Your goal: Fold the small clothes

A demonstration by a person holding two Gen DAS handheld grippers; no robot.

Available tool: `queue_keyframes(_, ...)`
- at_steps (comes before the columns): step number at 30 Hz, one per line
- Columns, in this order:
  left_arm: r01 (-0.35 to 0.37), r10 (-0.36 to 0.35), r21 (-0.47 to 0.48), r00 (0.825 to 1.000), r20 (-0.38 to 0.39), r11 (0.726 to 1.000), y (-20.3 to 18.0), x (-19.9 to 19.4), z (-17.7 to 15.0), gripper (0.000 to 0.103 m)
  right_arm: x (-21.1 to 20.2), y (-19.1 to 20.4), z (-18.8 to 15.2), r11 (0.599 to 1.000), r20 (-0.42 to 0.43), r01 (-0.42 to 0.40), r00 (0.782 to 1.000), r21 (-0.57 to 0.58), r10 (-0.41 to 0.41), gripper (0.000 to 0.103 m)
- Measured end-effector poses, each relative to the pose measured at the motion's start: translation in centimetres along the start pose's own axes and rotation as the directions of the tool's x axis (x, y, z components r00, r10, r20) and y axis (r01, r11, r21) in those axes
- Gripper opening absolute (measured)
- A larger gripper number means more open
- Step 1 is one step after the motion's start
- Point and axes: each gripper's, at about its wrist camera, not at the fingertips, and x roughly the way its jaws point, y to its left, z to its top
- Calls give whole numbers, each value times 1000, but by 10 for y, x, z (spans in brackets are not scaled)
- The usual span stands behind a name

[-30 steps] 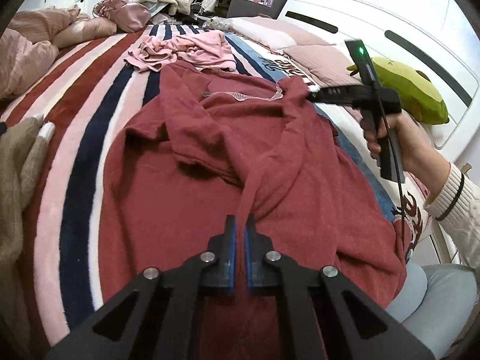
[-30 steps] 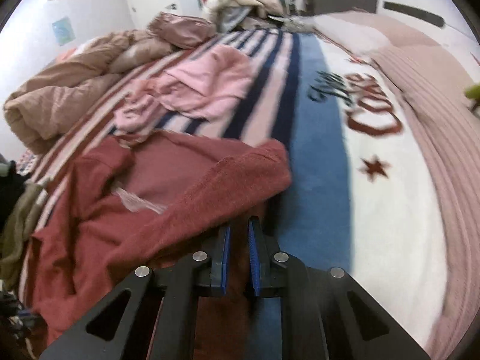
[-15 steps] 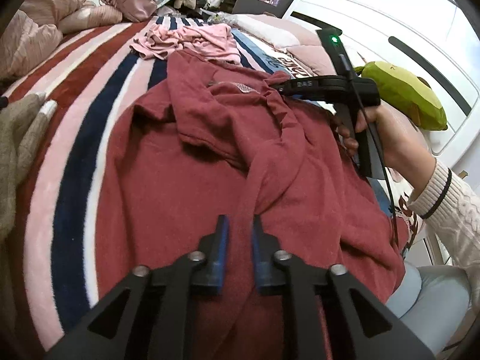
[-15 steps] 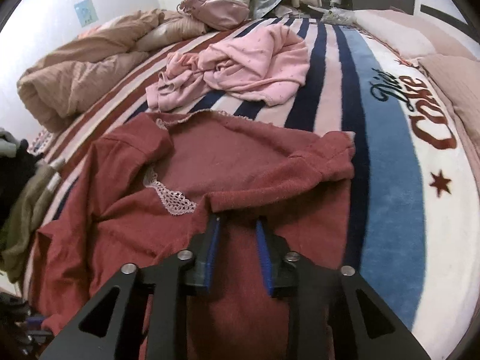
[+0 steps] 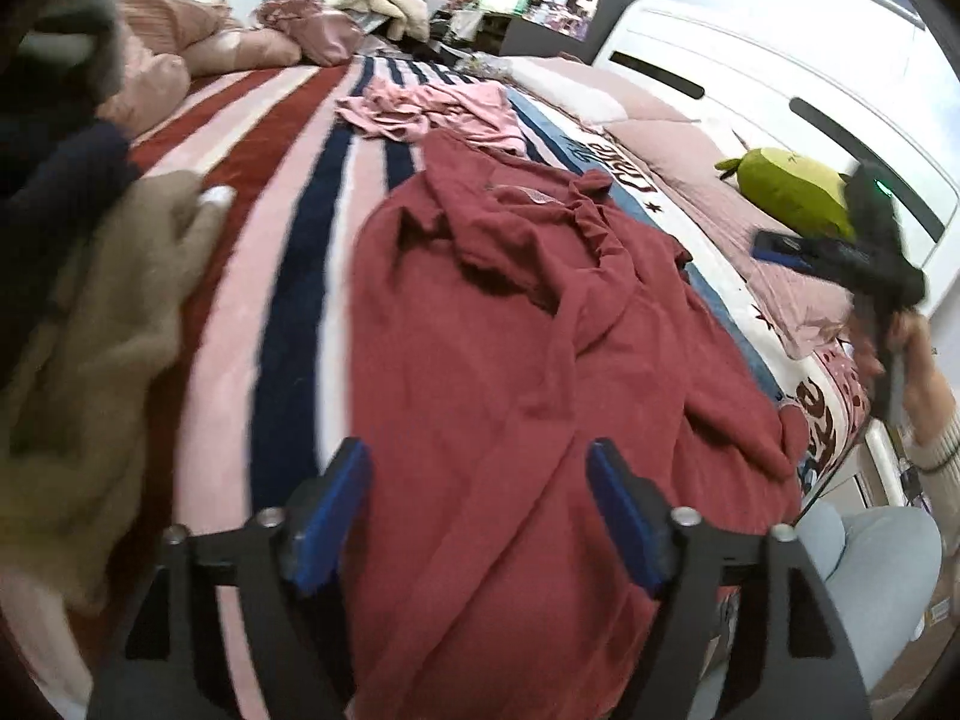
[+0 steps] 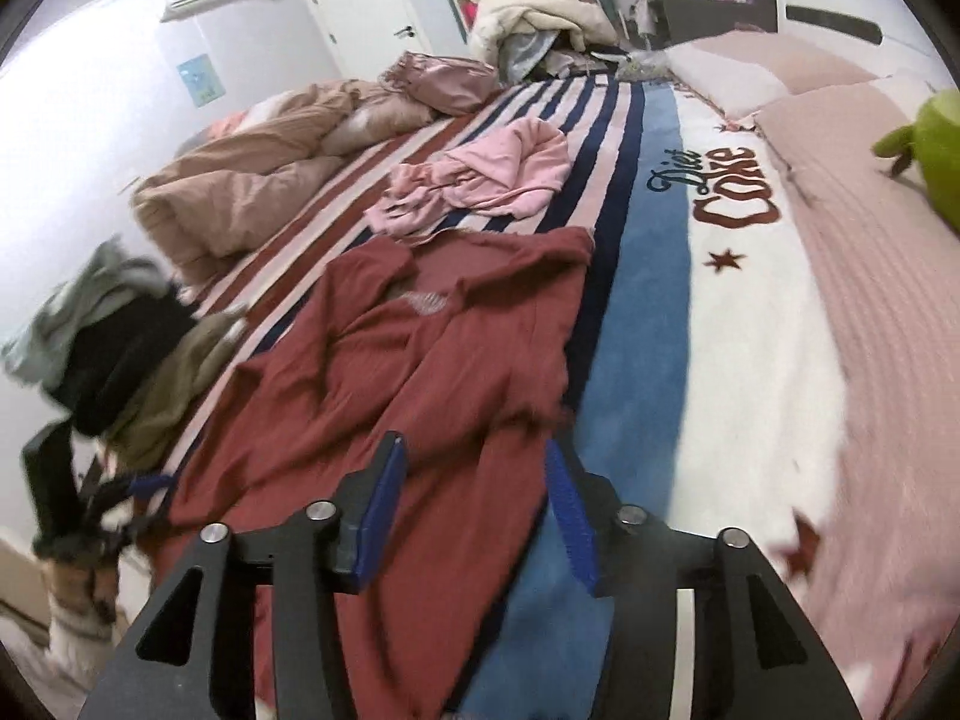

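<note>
A dark red top (image 5: 510, 360) lies spread on the striped blanket, with one sleeve folded across its body. My left gripper (image 5: 480, 504) hovers over its near hem. Its jaws are opening and nothing is pinched between them. In the right wrist view the same red top (image 6: 420, 360) lies left of centre. My right gripper (image 6: 474, 480) is above its right edge, where the cloth meets the blue stripe. These jaws are also opening, with nothing gripped. From the left wrist view, the right gripper (image 5: 840, 252) shows blurred in a hand off the garment's right side.
A crumpled pink garment (image 5: 432, 111) lies beyond the red top. An olive garment (image 5: 90, 330) and dark clothes (image 6: 108, 330) are heaped on the left. A green plush toy (image 5: 786, 186) rests on the pink pillows at right. A beige duvet (image 6: 240, 192) is bunched at the far left.
Both grippers were shut on the red top's folded cloth and have let it go, their jaws now spread. Both have drawn back, the right one off to the garment's right side.
</note>
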Motion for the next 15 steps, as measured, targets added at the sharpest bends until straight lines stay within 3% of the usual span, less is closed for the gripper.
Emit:
queue_keyframes(4,-53,53,-11,999,6,999,6,-18,-14,77,-28,14,-34,999,-13,-21,1000,-38,20,51)
queue_keyframes(7,-83,84,-20,996,8,996,6,-30,-25,77,-27,24,-62,996,-96,-36,995,-84,28,51)
queue_keyframes(10,-65,65,-24,998,16,998,2,-39,-31,77,-14,31,-90,992,-196,-19,981,-121,-5,51)
queue_keyframes(12,-61,61,-19,998,19,998,-2,-42,-33,77,-7,34,-105,991,-245,-7,969,-134,-27,35)
queue_keyframes(14,-63,63,-6,998,23,998,-8,-45,-34,77,-9,33,-115,992,-257,0,966,-127,-33,8)
queue_keyframes(15,-60,60,-2,998,25,998,-11,-46,-34,77,-14,36,-119,991,-243,-5,970,-133,-27,8)
